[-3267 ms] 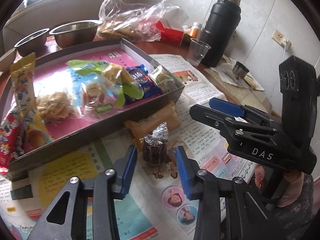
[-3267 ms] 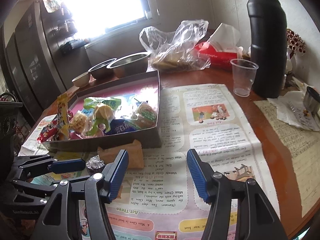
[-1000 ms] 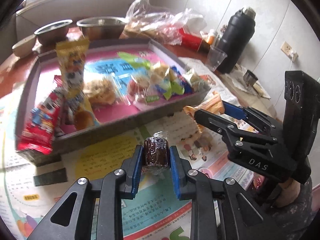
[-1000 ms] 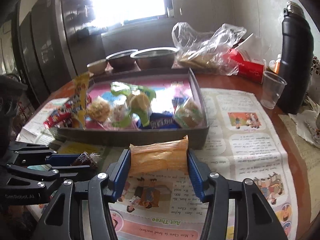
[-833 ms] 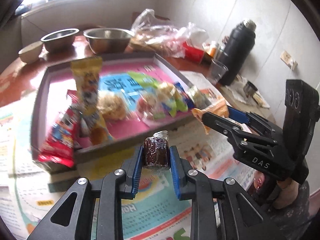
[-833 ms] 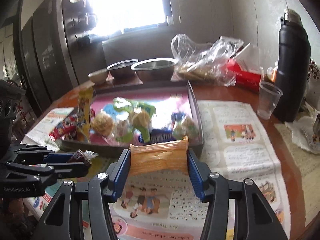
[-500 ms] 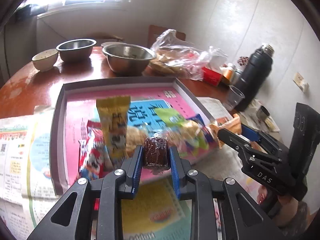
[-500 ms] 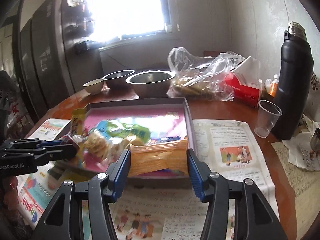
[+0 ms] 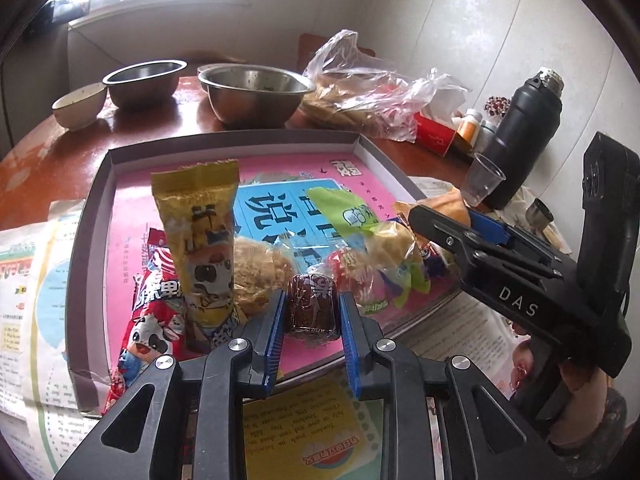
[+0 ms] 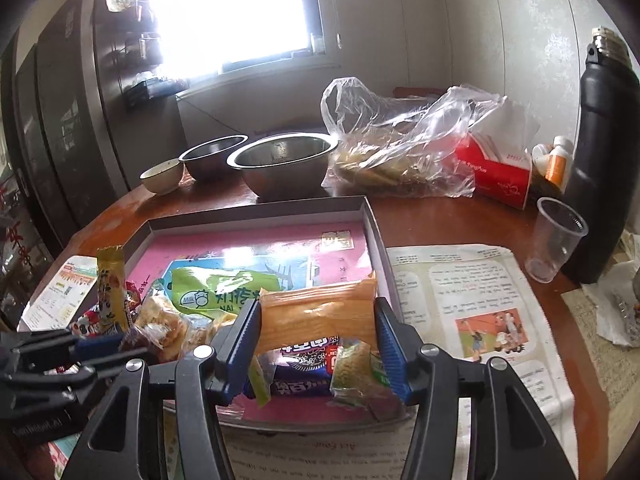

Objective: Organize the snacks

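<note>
The left gripper (image 9: 311,314) is clamped on a small dark sweet (image 9: 311,307) in a clear wrapper, pinched between its blue pads, and it hangs just above the near edge of the grey box (image 9: 90,216). The right gripper (image 10: 318,334) is closed on an orange packet (image 10: 318,316), held crosswise between its pads, over the box's near right corner. Ahead of both sets of jaws, the pink-lined box already holds most of the snacks: a tall yellow packet (image 9: 198,240) standing to the left of the sweet, a red packet (image 9: 150,304) beside it, a green bag (image 10: 216,292) just beyond the right gripper, and a purple bar (image 10: 304,376) below the orange packet. On this showing the job is nearly done. Both remaining loose snacks are lifted and over the box, and nothing else edible lies on the newspaper (image 10: 472,304) to the right of the jaws. What is left, as I judge it, is to lower both, let go, and perhaps straighten the heap; the far half of the box is bare.
</note>
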A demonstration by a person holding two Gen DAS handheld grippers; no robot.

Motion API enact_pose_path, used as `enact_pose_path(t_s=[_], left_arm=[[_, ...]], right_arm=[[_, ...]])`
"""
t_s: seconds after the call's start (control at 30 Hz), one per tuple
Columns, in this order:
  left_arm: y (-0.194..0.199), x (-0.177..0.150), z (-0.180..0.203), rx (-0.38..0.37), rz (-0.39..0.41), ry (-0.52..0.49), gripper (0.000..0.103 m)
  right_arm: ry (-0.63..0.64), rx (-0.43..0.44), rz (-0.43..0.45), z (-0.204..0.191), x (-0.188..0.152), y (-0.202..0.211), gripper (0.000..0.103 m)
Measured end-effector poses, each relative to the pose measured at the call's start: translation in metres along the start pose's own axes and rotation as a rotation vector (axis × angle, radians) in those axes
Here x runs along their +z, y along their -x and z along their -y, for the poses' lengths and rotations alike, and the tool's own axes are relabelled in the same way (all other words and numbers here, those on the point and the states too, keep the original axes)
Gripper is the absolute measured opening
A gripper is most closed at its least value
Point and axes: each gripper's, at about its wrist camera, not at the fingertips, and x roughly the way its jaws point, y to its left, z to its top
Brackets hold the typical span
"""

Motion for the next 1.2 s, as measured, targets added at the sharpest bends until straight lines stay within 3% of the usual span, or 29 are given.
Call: enact_pose_path(t_s=[0.63, 0.8, 0.97, 1.2], left_arm=[[0.0, -0.002, 0.001, 0.007, -0.006, 0.0, 0.027], [0.005, -0.001, 0.002, 0.001, 0.002, 0.001, 0.037], [0.008, -0.002, 0.003, 0.006, 0.003, -0.005, 0.039], [0.023, -0.002, 0.01, 0.006, 0.034, -0.021, 0.054]], right_arm=[[-0.021, 0.0, -0.009, 0.002, -0.004, 0.0, 0.063], [-0.026, 0.001, 0.01, 0.005, -0.004, 0.008, 0.066], [-0.035, -0.001, 0.02, 0.008, -0.004, 0.015, 0.067], [-0.041, 0.004, 0.043, 0.008, -0.007, 0.029, 0.068]])
